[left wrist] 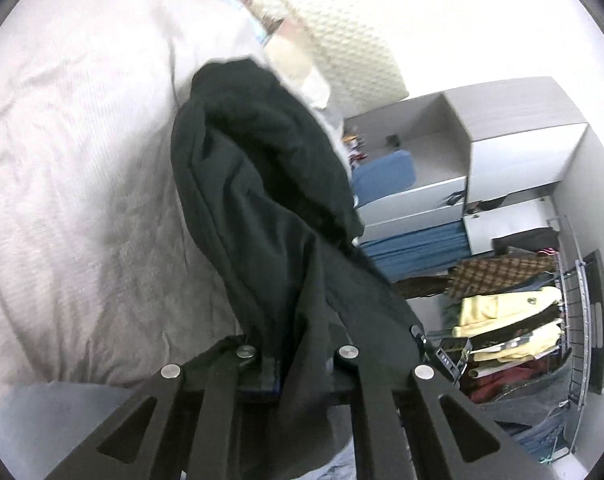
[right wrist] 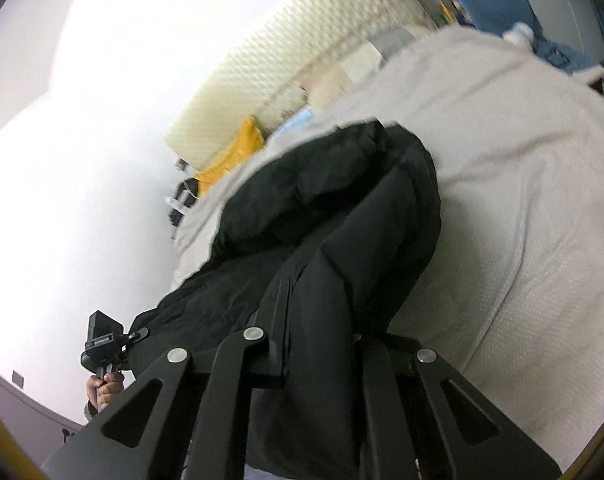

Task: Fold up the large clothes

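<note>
A bulky black padded garment point(left wrist: 261, 184) was held clamped by the left gripper point(left wrist: 297, 356) and right gripper point(right wrist: 318, 344) above the pale quilted bedspread point(left wrist: 81, 160). The lifting step appeared under way; spreading it flat was judged next.

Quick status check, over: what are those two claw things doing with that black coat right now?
Left gripper shut on black coat. Right gripper shut on it too. Coat hangs bunched over the white bedspread. Nothing blocking.

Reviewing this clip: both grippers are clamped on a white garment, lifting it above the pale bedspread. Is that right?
Not quite: the garment is black, not white, as both wrist views show. The rest holds: the left gripper and right gripper are clamped on it, lifting it above the pale bedspread.
</note>
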Tool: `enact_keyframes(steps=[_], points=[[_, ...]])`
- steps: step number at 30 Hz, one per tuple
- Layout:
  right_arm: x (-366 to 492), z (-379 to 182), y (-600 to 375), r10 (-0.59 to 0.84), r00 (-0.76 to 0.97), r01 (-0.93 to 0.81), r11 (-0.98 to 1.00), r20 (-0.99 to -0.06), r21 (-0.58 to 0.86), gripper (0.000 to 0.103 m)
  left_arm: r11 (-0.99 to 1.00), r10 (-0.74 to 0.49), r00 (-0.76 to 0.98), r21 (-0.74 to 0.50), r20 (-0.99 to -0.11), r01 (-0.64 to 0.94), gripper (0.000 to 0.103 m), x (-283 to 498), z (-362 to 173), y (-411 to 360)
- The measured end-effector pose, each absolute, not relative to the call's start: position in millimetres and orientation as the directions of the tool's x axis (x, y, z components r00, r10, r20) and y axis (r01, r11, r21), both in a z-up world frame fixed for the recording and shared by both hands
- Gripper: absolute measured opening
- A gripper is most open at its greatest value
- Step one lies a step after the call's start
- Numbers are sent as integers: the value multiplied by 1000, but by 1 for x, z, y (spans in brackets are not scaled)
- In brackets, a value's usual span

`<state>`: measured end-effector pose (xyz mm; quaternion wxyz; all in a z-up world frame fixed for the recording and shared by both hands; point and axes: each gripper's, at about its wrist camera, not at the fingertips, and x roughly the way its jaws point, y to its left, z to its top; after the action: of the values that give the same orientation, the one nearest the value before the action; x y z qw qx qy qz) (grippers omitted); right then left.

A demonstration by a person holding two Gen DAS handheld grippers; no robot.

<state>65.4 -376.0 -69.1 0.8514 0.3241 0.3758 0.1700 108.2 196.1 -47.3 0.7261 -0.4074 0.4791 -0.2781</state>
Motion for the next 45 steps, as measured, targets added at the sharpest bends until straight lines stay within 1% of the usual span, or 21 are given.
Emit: enact_keyframes(steps=[6,11,16,18,21,24,27,30,34,39,42,45], points=[[3,-19,-376,549,698,-115,719,-459,686,8,510,-794,417,-858,-442,61,9,64,-6,236],[-45,15,-363,548,712,-176,744,-438,645,8,524,-800,391,-847,-455,87,9,28,18,260],[-88,38,-350,544,735,-231,763,-405,604,7,546,-799,367,-830,-476,114,9,-2,38,268],[-92,43,-350,539,742,-238,768,-398,595,7,564,-791,358,-818,-496,114,10,-7,43,269],[-82,42,-350,543,733,-231,764,-409,602,6,609,-766,329,-788,-552,94,11,1,50,262],[-58,35,-356,539,730,-210,762,-420,612,6,616,-759,322,-784,-565,78,11,12,47,260],[-52,30,-366,553,728,-202,739,-406,642,6,617,-760,307,-784,-573,67,12,27,41,260],[-42,30,-369,554,722,-192,737,-416,648,6,625,-755,295,-779,-586,53,12,46,37,259],[-5,27,-376,537,717,-156,745,-444,649,6,614,-755,314,-789,-576,30,12,85,35,255],[41,14,-396,521,731,-103,723,-441,683,6,596,-757,348,-803,-553,21,12,131,39,246],[68,2,-405,514,727,-64,711,-455,700,6,636,-723,354,-771,-593,8,12,164,35,232],[107,-20,-412,496,710,5,706,-500,708,6,675,-686,352,-737,-637,-18,12,202,26,218]])
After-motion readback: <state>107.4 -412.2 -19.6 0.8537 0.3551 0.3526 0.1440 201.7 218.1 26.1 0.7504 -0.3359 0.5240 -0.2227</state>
